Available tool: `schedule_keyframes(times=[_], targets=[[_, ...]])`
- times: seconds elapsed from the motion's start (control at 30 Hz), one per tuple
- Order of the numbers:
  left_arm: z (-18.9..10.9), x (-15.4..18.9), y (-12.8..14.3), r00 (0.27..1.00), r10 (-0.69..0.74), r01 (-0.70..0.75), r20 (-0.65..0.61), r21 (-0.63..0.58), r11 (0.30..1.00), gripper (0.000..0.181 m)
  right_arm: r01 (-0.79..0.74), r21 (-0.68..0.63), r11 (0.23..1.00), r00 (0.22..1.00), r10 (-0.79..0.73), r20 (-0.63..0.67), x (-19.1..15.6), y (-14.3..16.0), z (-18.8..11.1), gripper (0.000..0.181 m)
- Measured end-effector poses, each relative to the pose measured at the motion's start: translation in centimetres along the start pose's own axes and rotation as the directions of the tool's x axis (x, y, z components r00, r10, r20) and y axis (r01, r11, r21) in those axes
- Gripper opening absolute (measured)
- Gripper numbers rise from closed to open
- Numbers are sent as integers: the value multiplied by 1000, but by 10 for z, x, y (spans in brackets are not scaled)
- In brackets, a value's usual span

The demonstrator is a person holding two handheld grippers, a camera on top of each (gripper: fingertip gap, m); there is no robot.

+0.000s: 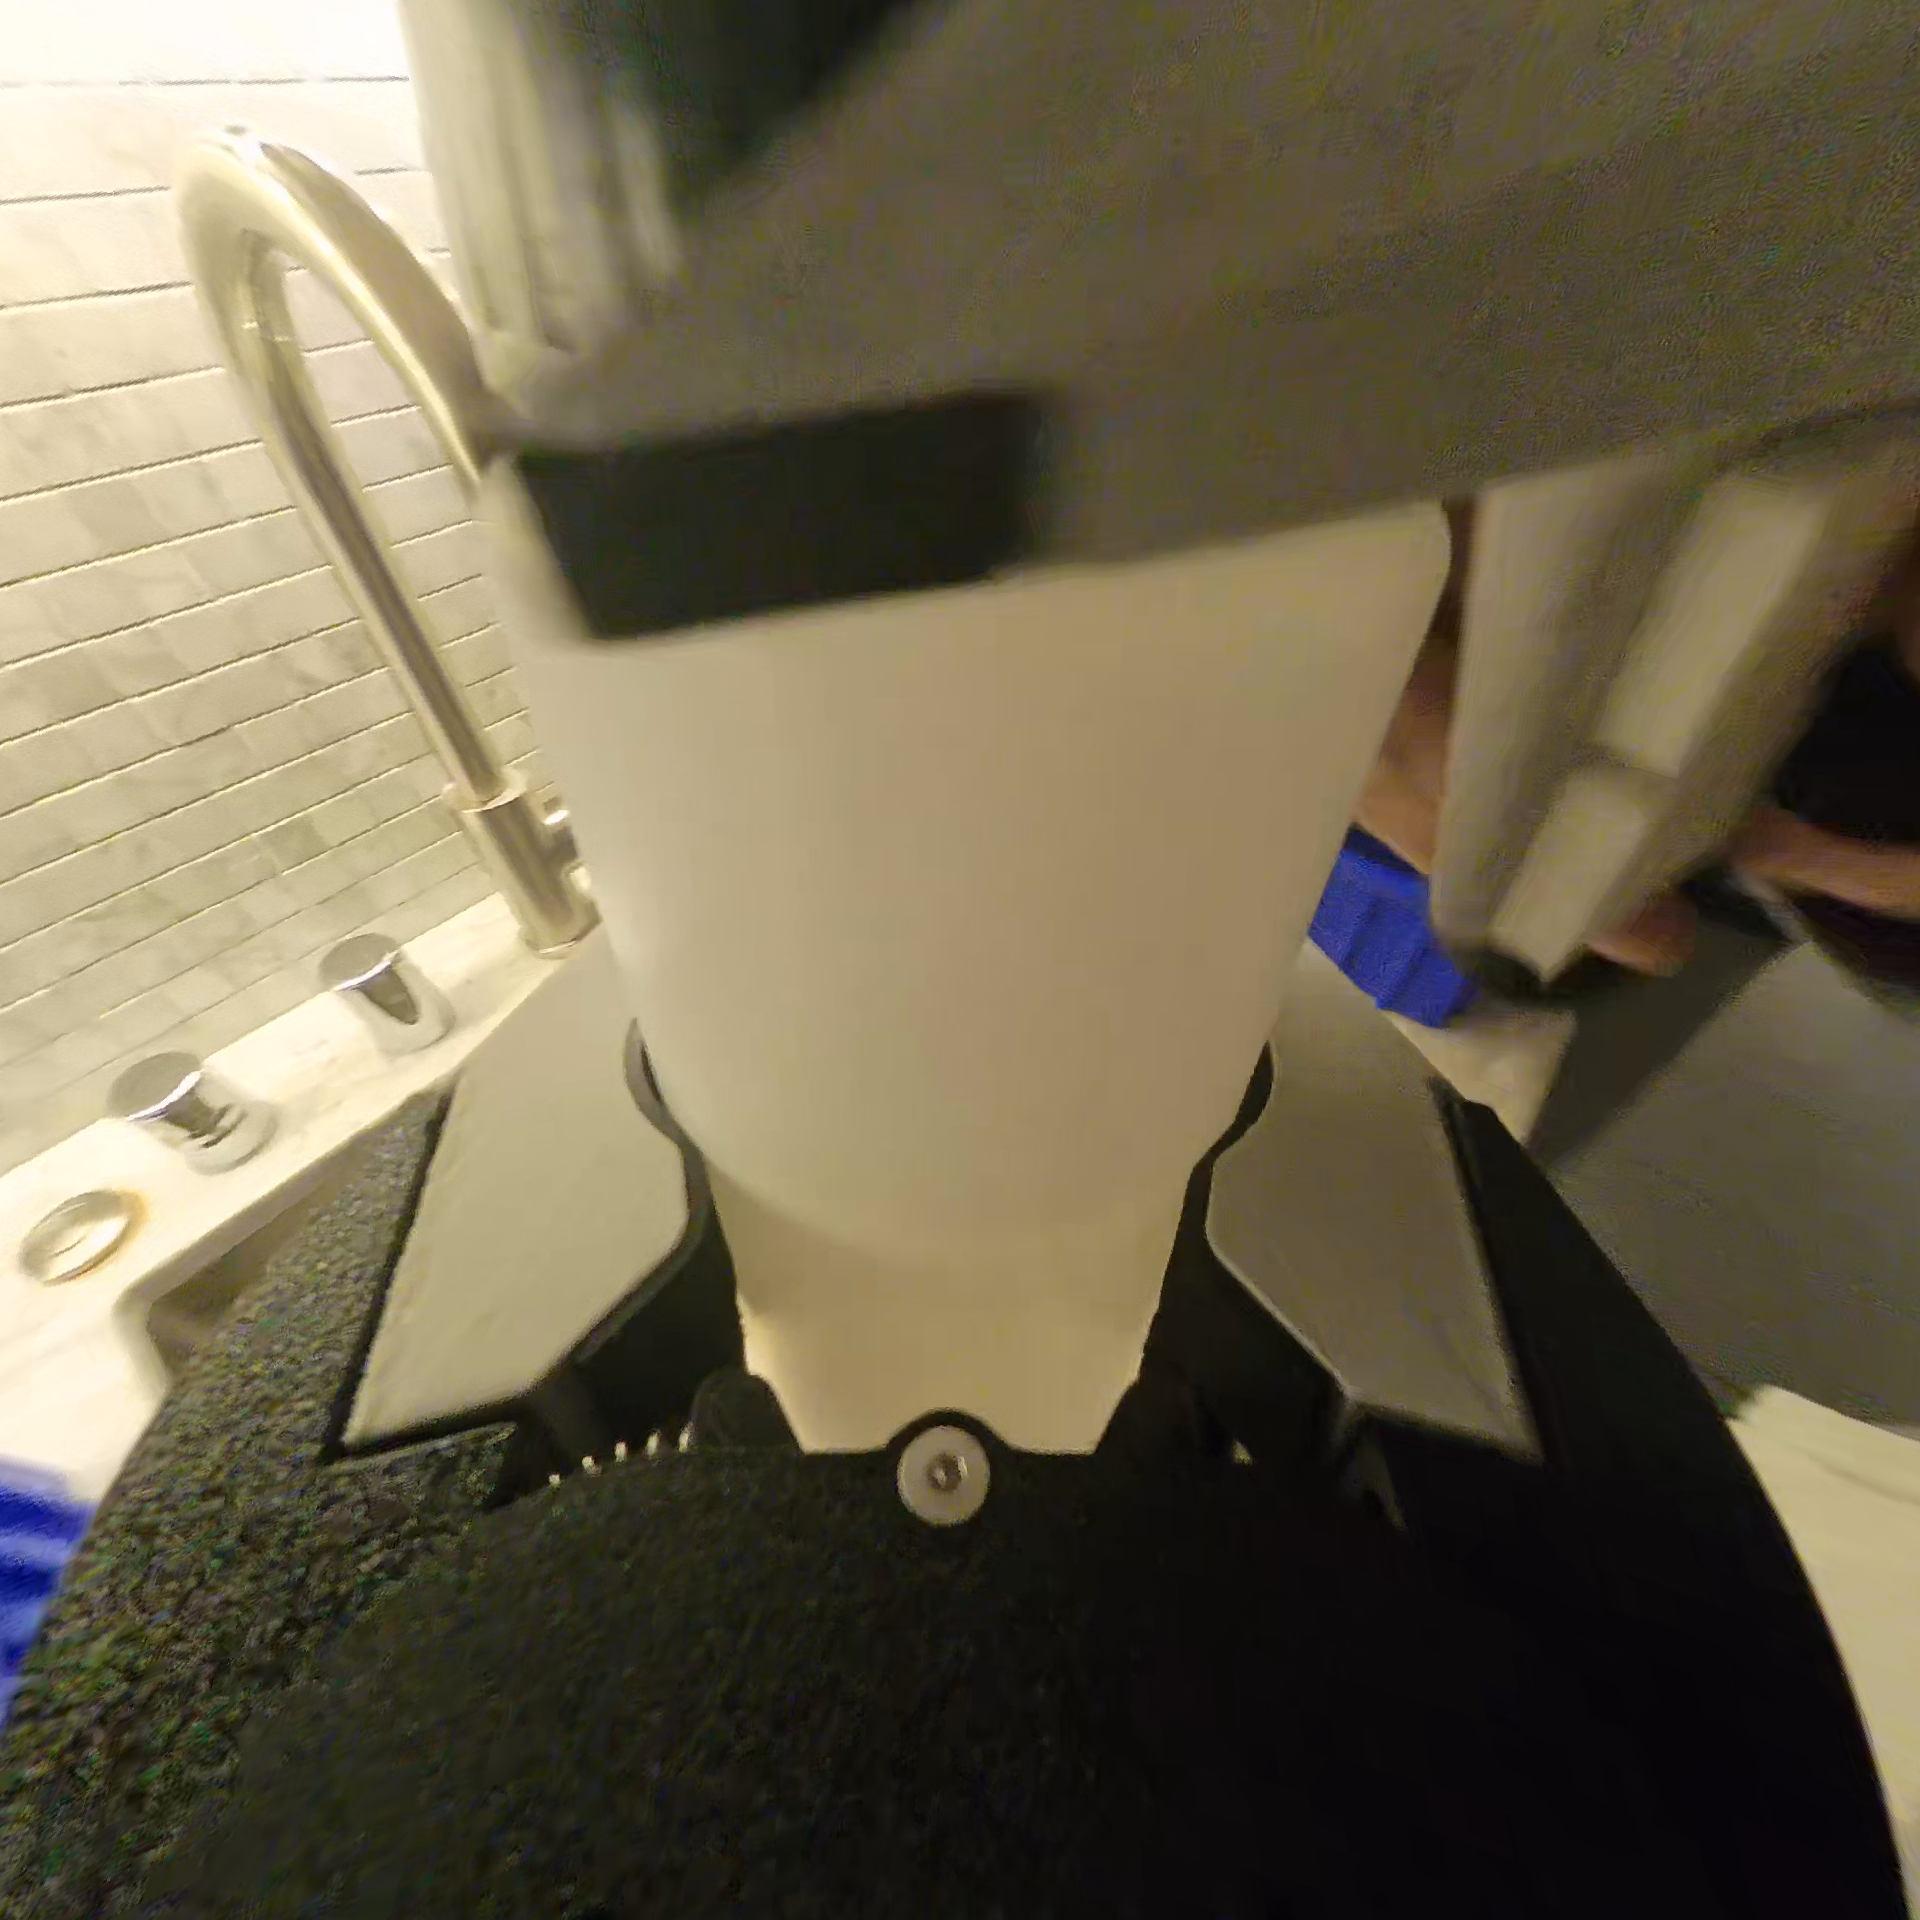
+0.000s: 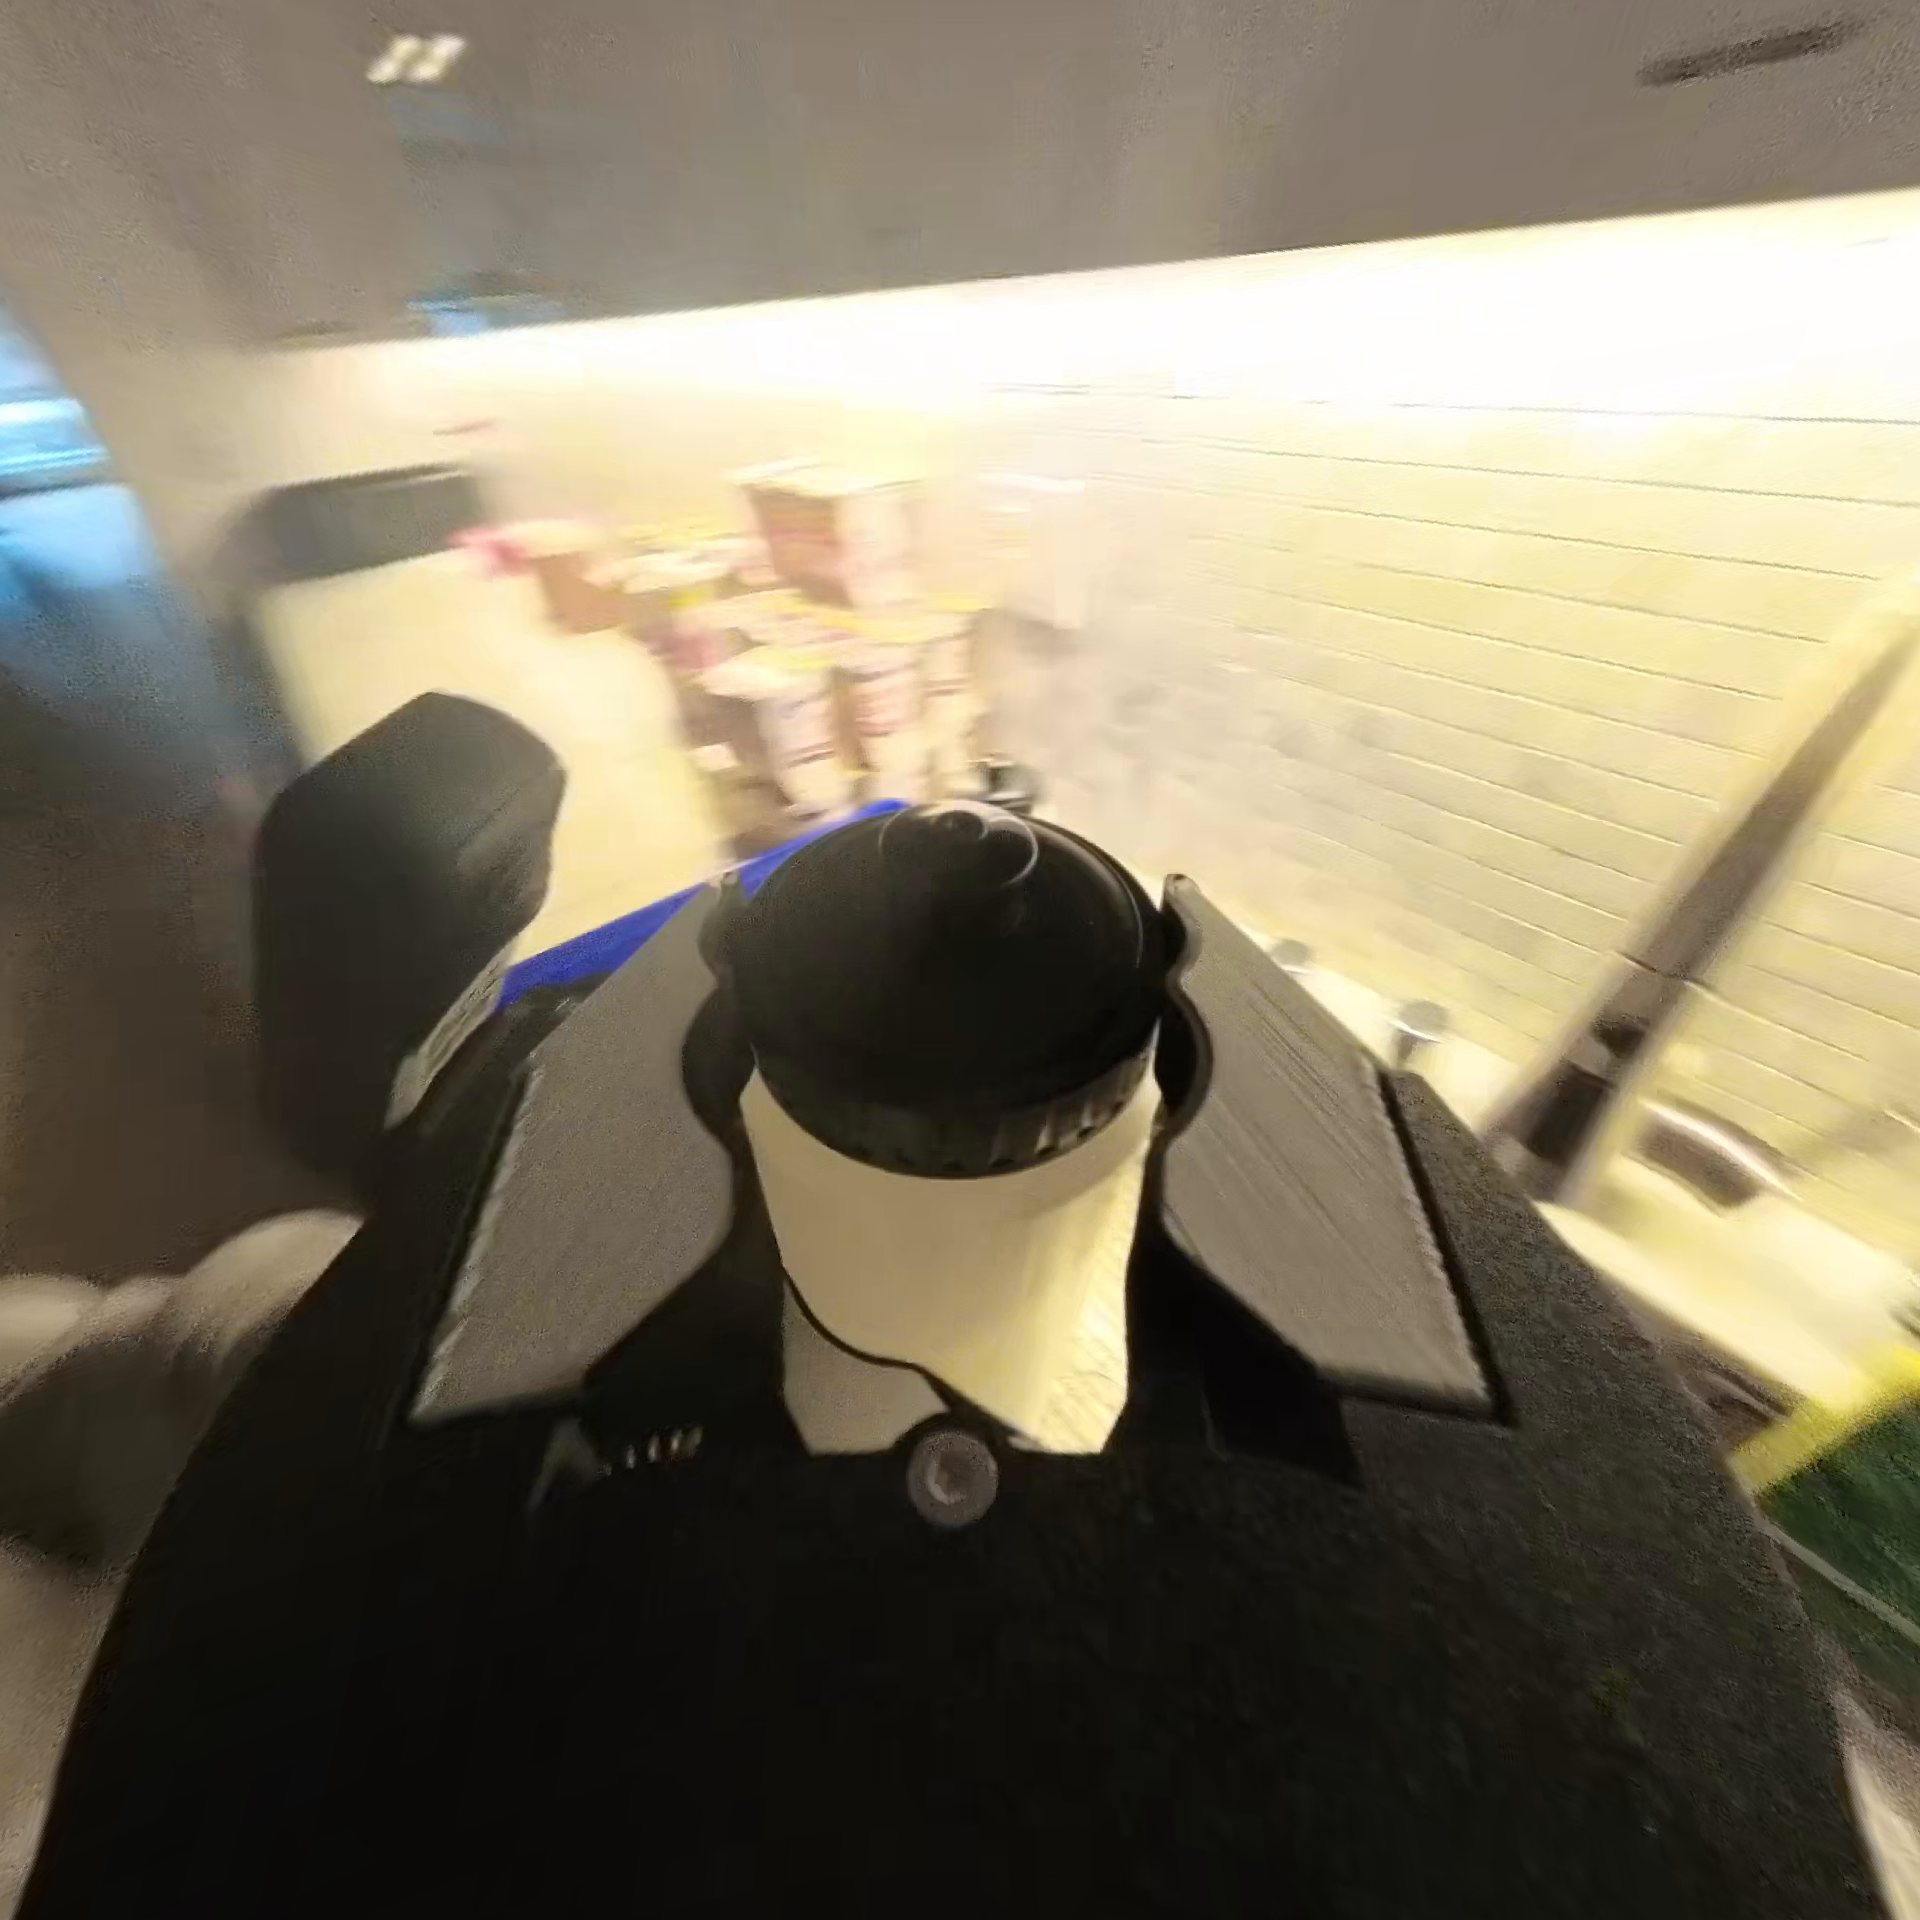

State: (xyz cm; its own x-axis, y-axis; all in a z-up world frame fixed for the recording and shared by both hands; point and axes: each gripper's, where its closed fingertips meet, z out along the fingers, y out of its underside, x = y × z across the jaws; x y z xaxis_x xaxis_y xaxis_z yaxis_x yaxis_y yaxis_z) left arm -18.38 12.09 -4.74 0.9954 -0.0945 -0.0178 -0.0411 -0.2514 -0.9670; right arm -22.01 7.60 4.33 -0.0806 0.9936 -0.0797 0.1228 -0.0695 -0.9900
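My left gripper (image 1: 945,997) is shut on a white paper cup (image 1: 966,831), its grey pads pressing the cup's lower sides. The cup's black lid (image 1: 769,509) shows at its top, blurred. My right gripper reaches across the top of the left wrist view as a large grey shape (image 1: 1351,312) over the lid. In the right wrist view my right gripper (image 2: 945,904) is shut on the black domed lid (image 2: 935,987), which sits on the white cup (image 2: 935,1247). A black rounded block (image 2: 395,914), probably part of the left gripper, stands just left of it.
A chrome arched faucet (image 1: 343,520) and chrome knobs (image 1: 384,987) stand on a white counter by a grey tiled wall (image 1: 125,623). A blue object (image 1: 1382,935) and a person's hand (image 1: 1829,862) are at right. Blurred stacked containers (image 2: 831,675) stand far back; a green and yellow pad (image 2: 1849,1475) lies right.
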Motion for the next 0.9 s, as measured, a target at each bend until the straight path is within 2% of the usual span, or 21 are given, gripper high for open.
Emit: schedule_keyframes(times=[0.07,0.1,0.17,0.23,0.33,0.37,0.4,0.47,0.53,0.57,0.63,0.7,0.73,0.77,0.8,0.83,0.9], targets=[[5,-2,3,999,28,-28,25,6,1000,102,50,-1,999,981,-50,-187,8,5,-4,80],[6,2,3,1000,19,-19,-7,9,1000,103,71,4,997,979,-69,-192,8,4,-6,80],[5,10,1,997,-11,13,-70,26,1000,103,72,48,996,997,-71,-32,0,-7,-12,84],[4,19,-1,992,4,0,-128,32,999,103,113,59,992,969,-123,216,-12,-15,-22,88],[1,42,-8,966,49,-33,-253,65,997,103,125,5,992,819,-106,563,-30,-6,-41,94],[0,50,-11,954,54,-34,-296,74,997,103,125,-30,992,755,-75,652,-36,0,-49,94],[-1,60,-13,936,58,-33,-346,78,996,103,123,-55,991,723,-52,689,-36,4,-52,87],[-1,73,-16,914,59,-32,-401,74,997,102,74,-2,997,718,-52,694,-35,-2,-57,79],[5,73,-18,923,44,-21,-382,63,998,102,4,24,1000,798,-18,603,-23,-5,-54,78],[10,68,-16,939,33,-18,-344,46,999,102,17,34,999,867,-31,498,-12,-2,-49,78],[24,51,-9,979,20,-20,-205,5,1000,103,-15,21,1000,982,11,187,13,5,-39,77],[33,43,-2,993,33,-36,-110,-19,999,103,-70,50,996,992,75,-103,30,12,-42,78],[36,44,0,994,48,-50,-96,-15,999,103,-50,56,997,983,59,-173,33,14,-46,78],[38,50,0,992,42,-43,-121,-10,999,103,-21,50,999,981,30,-190,36,15,-49,78],[39,57,-2,986,16,-16,-168,-4,1000,103,17,51,999,991,-10,-134,34,12,-51,78],[38,64,-5,976,0,2,-219,10,1000,103,57,47,997,998,-56,-18,27,9,-54,81],[35,84,-9,942,35,-27,-334,28,999,102,88,19,996,963,-90,254,14,6,-66,91]])
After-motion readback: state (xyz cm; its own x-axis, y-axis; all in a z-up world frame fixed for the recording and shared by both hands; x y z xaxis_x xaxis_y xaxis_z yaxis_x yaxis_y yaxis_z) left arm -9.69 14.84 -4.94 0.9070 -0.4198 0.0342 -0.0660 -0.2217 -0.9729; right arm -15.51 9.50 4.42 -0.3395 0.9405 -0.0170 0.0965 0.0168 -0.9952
